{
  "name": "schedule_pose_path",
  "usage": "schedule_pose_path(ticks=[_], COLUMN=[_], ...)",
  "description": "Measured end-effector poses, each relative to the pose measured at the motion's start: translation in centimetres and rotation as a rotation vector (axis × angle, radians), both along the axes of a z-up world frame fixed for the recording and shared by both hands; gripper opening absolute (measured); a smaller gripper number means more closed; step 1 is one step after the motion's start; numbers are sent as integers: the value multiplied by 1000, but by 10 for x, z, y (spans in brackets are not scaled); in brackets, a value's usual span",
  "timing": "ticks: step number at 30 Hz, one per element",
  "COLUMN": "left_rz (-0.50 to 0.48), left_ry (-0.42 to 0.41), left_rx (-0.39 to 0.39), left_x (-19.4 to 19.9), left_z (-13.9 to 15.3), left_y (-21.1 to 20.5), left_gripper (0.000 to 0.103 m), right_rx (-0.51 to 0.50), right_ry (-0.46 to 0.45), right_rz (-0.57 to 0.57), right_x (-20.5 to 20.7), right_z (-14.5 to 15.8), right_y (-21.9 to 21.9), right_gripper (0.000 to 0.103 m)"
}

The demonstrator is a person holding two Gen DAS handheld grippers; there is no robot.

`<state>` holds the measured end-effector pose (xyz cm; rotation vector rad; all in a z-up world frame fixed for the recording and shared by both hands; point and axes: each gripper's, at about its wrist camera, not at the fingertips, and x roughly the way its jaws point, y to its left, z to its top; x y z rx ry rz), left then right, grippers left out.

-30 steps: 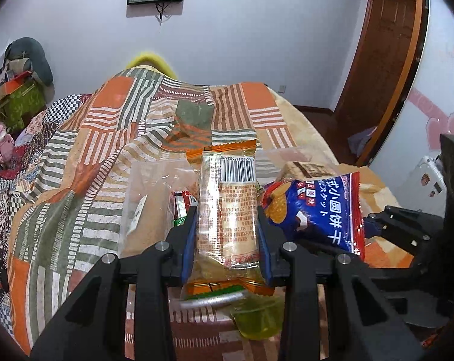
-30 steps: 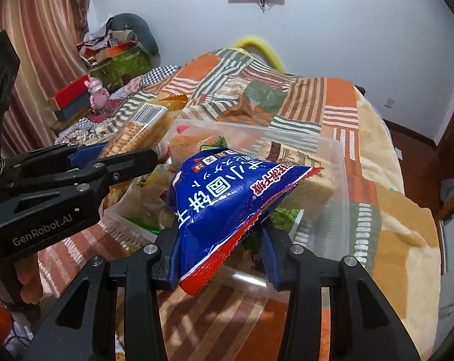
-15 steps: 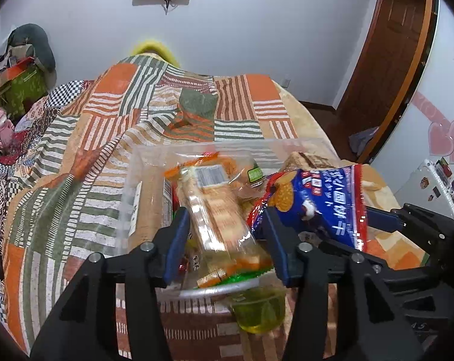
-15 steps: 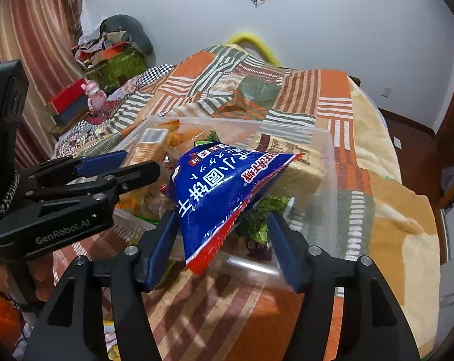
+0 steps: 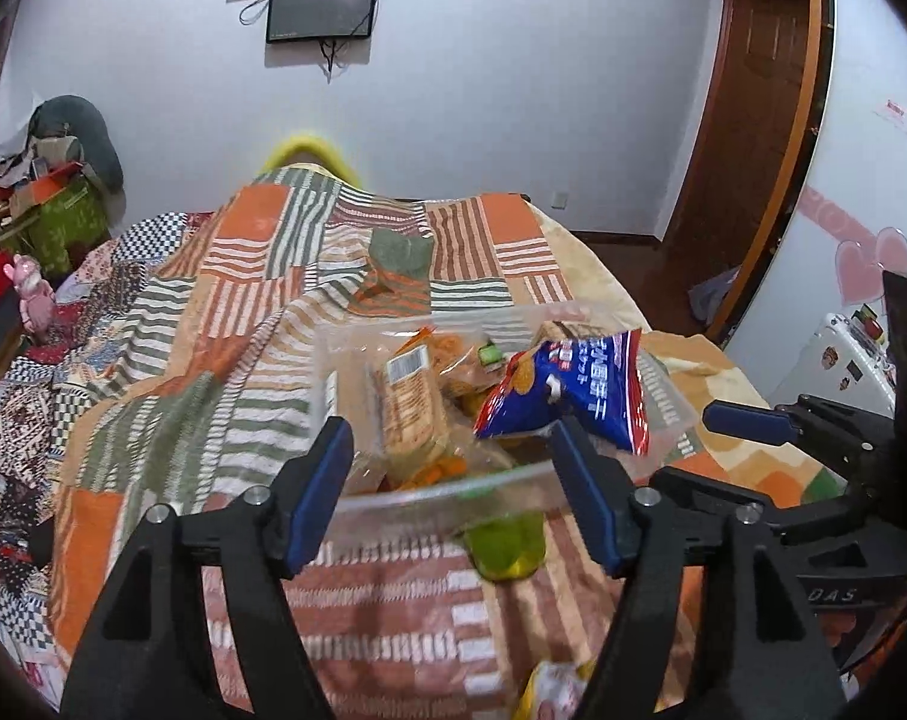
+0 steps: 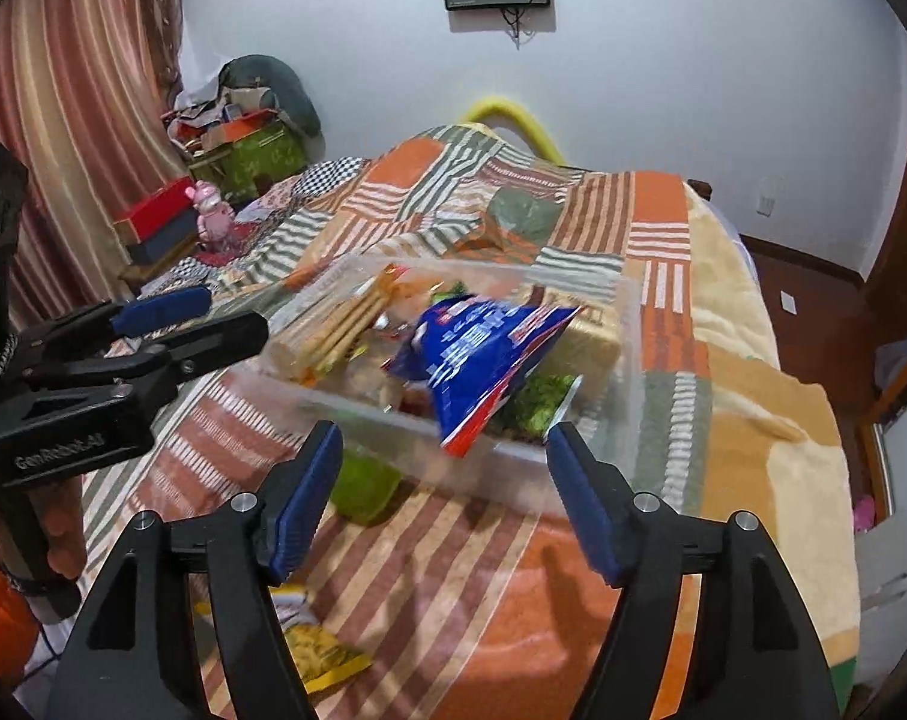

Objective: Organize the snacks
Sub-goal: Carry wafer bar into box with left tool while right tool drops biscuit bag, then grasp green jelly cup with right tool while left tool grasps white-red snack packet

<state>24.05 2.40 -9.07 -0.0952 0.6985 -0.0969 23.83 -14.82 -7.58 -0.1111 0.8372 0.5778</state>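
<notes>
A clear plastic bin (image 5: 453, 495) (image 6: 630, 324) sits on the striped bedspread and holds several snacks. A clear-wrapped biscuit pack (image 5: 408, 405) (image 6: 339, 324) lies in its left part. A blue cracker bag (image 5: 579, 387) (image 6: 483, 360) rests tilted on top, hanging over the near rim. My left gripper (image 5: 453, 474) is open and empty just short of the bin. My right gripper (image 6: 444, 468) is open and empty, also just short of the bin. Each gripper shows in the other's view, the left (image 6: 171, 324) and the right (image 5: 753, 420).
A green jelly cup (image 5: 504, 546) (image 6: 363, 483) stands on the bedspread against the bin's near wall. A yellow snack packet (image 6: 321, 654) (image 5: 552, 690) lies nearer me. The bed drops off at the right; a cluttered side table (image 6: 165, 234) stands left.
Both grippers have opened, let go and pulled back. The biscuit pack now lies in the bin. The blue bag has dropped onto the bin's contents.
</notes>
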Motion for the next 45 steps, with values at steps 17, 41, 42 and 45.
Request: schedule_pose_path(ticks=[17, 41, 42, 45], left_rz=[29, -91, -101, -116], left_ry=[127, 187, 192, 200], left_rx=[-2, -34, -33, -34], left_x=[-24, -59, -63, -69], left_z=[-65, -65, -64, -65], left_y=[40, -13, -20, -34], left_gripper=[71, 77, 79, 87], right_rx=[-77, -39, -33, -22], right_ry=[214, 117, 107, 78], right_rz=[50, 11, 2, -17], right_x=[32, -23, -28, -36], right_z=[-73, -43, -38, -29], right_y=[63, 4, -3, -14], right_gripper=[64, 44, 44, 44])
